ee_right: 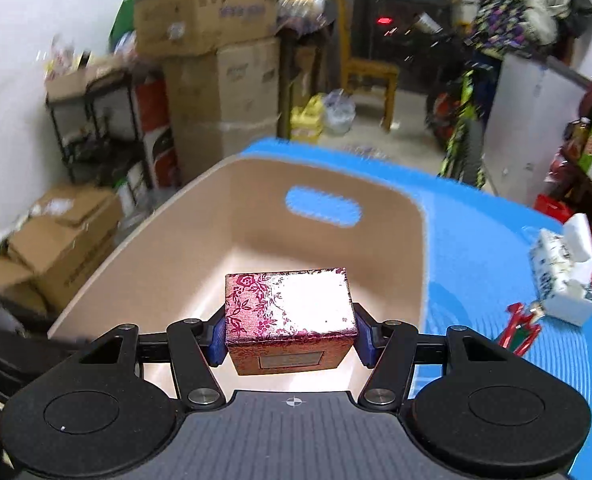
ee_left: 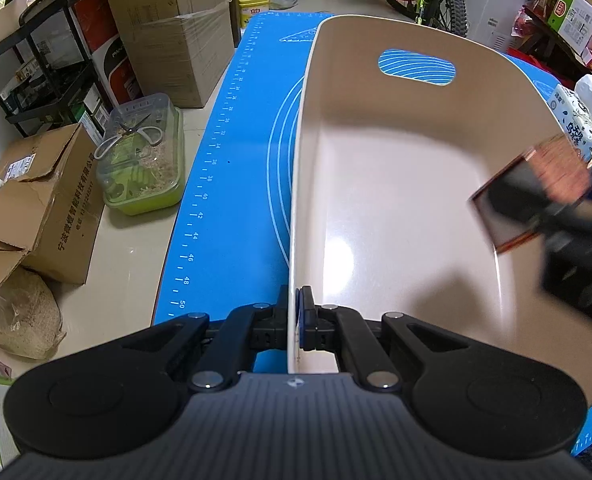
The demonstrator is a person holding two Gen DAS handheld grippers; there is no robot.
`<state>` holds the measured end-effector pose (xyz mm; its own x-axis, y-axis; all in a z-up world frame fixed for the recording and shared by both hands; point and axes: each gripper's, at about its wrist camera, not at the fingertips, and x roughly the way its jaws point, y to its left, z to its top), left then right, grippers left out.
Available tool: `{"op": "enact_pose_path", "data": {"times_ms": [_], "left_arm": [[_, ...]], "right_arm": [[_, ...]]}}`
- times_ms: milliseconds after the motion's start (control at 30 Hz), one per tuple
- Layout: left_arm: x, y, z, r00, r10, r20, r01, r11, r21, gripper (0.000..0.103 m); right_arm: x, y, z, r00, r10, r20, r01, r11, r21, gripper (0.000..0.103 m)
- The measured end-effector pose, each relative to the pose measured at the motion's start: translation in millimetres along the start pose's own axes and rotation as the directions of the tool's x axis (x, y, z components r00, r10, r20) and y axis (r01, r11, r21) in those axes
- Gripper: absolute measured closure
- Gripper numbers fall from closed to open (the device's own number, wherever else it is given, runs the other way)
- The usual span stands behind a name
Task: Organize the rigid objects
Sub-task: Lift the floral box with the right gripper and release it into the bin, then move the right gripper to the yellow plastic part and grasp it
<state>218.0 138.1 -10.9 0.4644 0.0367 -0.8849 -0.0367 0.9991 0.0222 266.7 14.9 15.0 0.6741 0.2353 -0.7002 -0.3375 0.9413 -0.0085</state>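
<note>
Left gripper (ee_left: 296, 320) clamped on near rim of beige bin (ee_left: 395, 184) — jaws pinched together over thin wall. Bin set on blue mat (ee_left: 232, 184), handle slot in far wall. Right gripper (ee_right: 290, 330) closed on red floral box (ee_right: 290, 312), pads pressed to both sides — box held above bin's near edge, blurred in left view. Tissue pack (ee_right: 561, 276) seen near mat's right edge, red item (ee_right: 517, 326) just beside it.
</note>
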Motion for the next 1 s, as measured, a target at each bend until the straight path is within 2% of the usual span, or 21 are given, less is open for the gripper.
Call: {"op": "enact_pose_path", "data": {"times_ms": [233,333,467,633,833,1000], "left_arm": [[-0.2,-0.4,0.0,1.0,-0.001,-0.001,0.001,1.0,-0.003,0.098],[-0.5,-0.6,0.1,1.0,-0.001,-0.002,0.001,1.0,-0.002,0.098],[-1.3,-0.2,-0.3,1.0,-0.004,-0.003,0.004,1.0,-0.005,0.098],[-1.5,-0.2,-0.3,1.0,-0.003,-0.003,0.003,1.0,-0.004,0.098],[-1.3,-0.4,-0.9,1.0,0.001,-0.002,-0.001,1.0,-0.003,0.098],[-1.0,-0.1,-0.3,1.0,0.002,-0.002,-0.002,1.0,-0.002,0.098]], "right_arm": [[25.5,12.2,-7.0,0.987,0.001,-0.163,-0.008,0.999,-0.04,0.041],[25.3,16.4,-11.2,0.985,-0.007,-0.172,-0.005,0.998,-0.069,0.038],[15.0,11.9,-12.0,0.989,0.013,-0.148,-0.021,0.999,-0.049,0.034],[-11.9,-3.6,-6.1,0.997,0.01,-0.072,-0.012,1.0,-0.017,0.031],[-52.4,-35.3,0.3,0.999,-0.036,0.007,0.036,0.999,0.015,0.03],[-80.0,-80.4,-2.1,0.993,-0.111,0.029,0.109,0.991,0.077,0.029]]}}
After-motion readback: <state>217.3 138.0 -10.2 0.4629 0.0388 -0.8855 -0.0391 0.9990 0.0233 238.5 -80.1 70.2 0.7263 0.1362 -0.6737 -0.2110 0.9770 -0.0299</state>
